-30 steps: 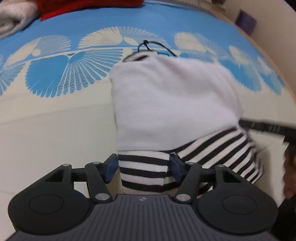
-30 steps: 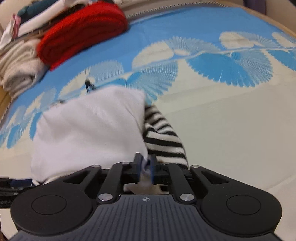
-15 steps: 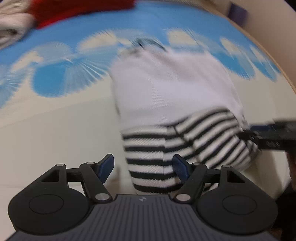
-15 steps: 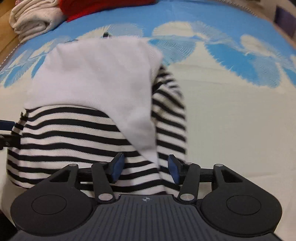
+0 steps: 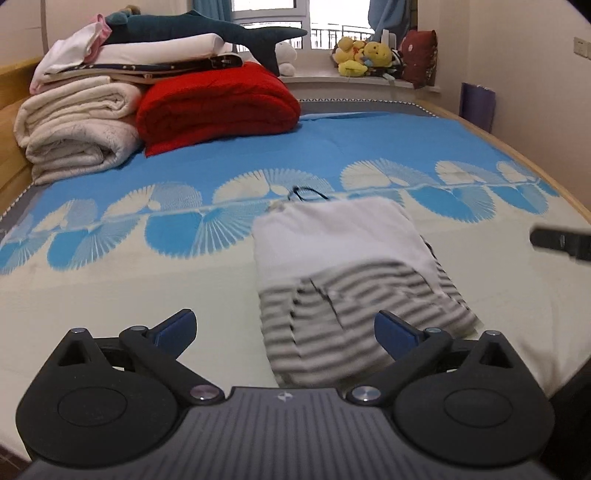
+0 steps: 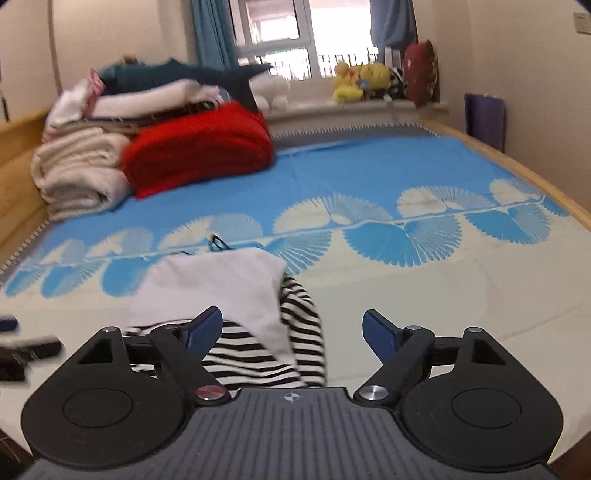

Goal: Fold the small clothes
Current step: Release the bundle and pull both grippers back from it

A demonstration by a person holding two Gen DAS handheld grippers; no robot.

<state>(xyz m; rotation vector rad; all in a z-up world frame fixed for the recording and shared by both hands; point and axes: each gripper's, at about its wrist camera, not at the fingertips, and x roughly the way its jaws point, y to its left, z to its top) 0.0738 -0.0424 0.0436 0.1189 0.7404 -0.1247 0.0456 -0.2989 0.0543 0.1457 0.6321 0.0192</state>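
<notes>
A folded small garment, white with black-and-white striped parts [image 5: 343, 258], lies flat on the blue and cream bedspread [image 5: 110, 288]. It also shows in the right wrist view [image 6: 229, 295]. My left gripper [image 5: 284, 330] is open and empty, raised above and just in front of the garment's striped near edge. My right gripper [image 6: 293, 330] is open and empty, raised over the garment's right near corner. A black loop [image 5: 308, 192] lies at the garment's far edge.
A stack of folded cream blankets [image 5: 77, 125], a red folded blanket [image 5: 218, 103] and a plush shark [image 5: 207, 31] sit at the far left of the bed. Soft toys [image 5: 364, 55] line the windowsill. The bed's wooden edge [image 5: 535, 162] runs along the right.
Both grippers let go of the garment, opened wide and pulled back and up. The garment now lies flat, folded, on the bed.
</notes>
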